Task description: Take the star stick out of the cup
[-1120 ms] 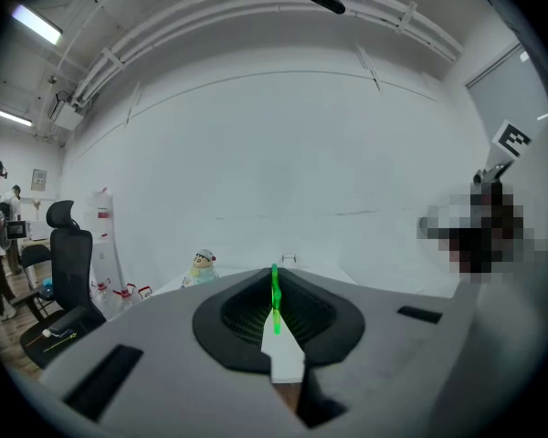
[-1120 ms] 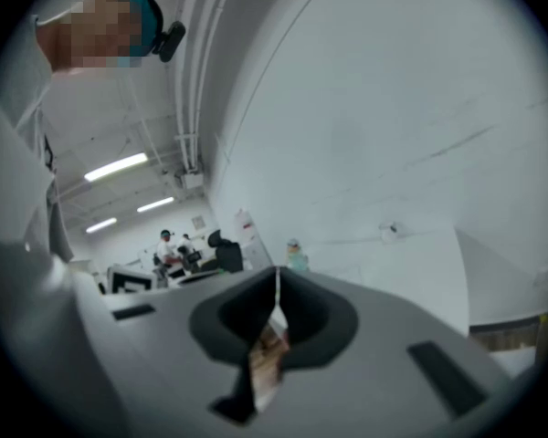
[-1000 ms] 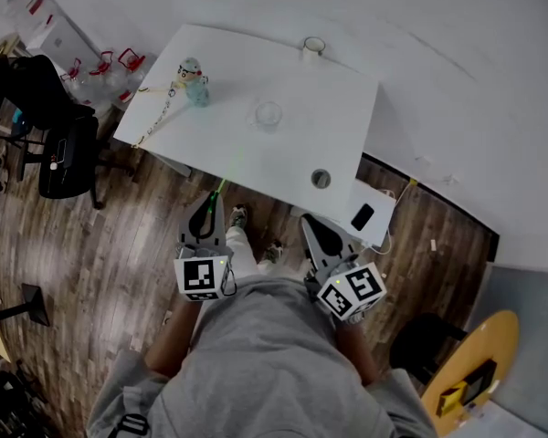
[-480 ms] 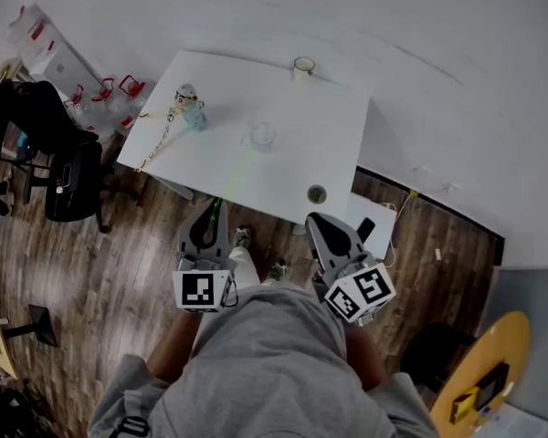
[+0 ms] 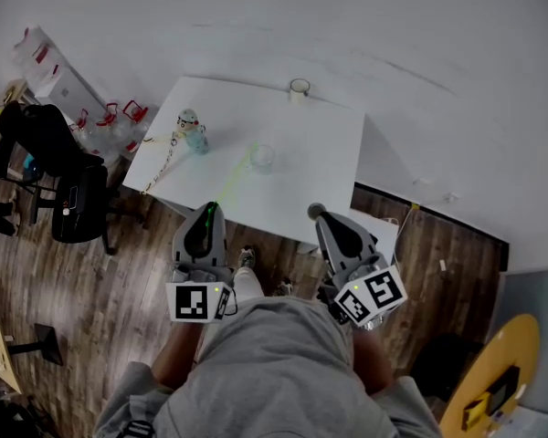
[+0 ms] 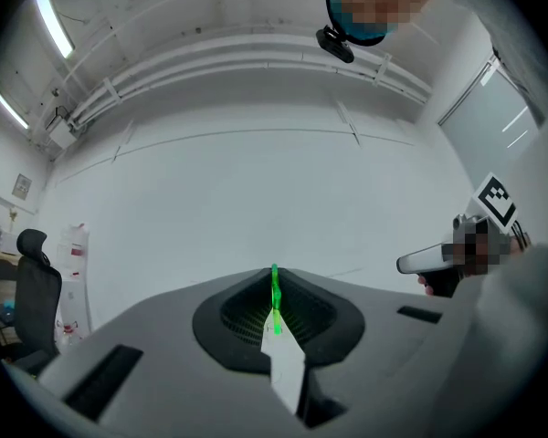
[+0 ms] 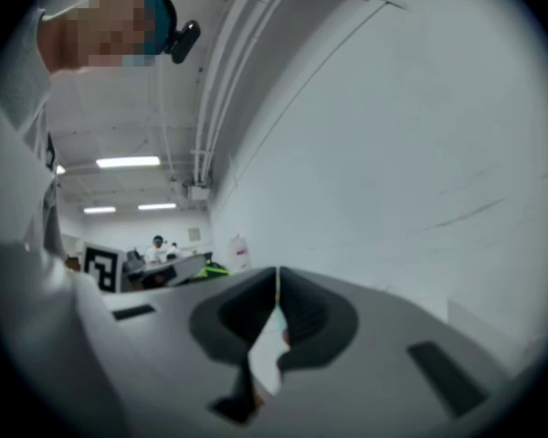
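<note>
1. The left gripper [image 5: 209, 210] is clenching the thin green star stick [image 5: 231, 179] near its lower end. I judge that such a slim thing is needing a full squeeze, or it is slipping away.
2. The stick is running from the jaws across the near edge of the tabletop [image 5: 320, 144]. Its far end is showing just beside the clear cup [image 5: 262, 158], which is standing near the middle of the tabletop. It seems to be out of the cup already (the head view alone is not settling this).
3. The right gripper [image 5: 316, 213] is hanging by the near edge, its jaws pressed together with nothing between them. Probably one gripper is being enough for this job.
4. The head view is giving the layout: the cup, a small bottle [image 5: 193, 133] toward the left edge, and a roll of tape [image 5: 299, 88] at the far edge. It is not showing how the jaws are standing.
5. The left gripper view is showing the grip itself. The green stick is sitting between the ribbed pads [image 6: 242, 313] and pointing up against the bare wall [image 6: 256, 190], with no cup around it. I am not finding the star in any view.
6. The right gripper view is showing only a thin closed slit between its own jaws.
</note>
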Demonstrator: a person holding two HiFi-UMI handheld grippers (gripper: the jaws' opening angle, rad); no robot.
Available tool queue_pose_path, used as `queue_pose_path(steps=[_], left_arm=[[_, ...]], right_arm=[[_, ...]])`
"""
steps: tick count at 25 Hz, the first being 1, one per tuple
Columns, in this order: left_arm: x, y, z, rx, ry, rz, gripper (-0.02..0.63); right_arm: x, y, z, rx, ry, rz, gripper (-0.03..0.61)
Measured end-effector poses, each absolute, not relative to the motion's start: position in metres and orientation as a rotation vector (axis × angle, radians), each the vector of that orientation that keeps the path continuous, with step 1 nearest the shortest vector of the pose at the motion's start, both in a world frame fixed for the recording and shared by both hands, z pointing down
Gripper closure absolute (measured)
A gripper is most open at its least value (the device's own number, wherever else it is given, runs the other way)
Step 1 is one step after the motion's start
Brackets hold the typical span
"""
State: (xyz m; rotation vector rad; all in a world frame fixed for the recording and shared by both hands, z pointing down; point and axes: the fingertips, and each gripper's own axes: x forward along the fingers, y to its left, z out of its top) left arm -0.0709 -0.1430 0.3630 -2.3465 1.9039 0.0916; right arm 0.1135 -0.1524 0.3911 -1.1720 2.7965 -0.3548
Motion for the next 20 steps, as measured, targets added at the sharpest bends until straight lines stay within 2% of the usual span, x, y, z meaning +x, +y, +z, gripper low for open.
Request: queue_pose_path(steps=[20], left_arm=[[-0.066, -0.127, 0.373, -2.382, 1.851, 0.090, 0.569]], right_arm=[[0.117, -0.145, 0.388, -1.213, 2.778, -0.310, 0.543]])
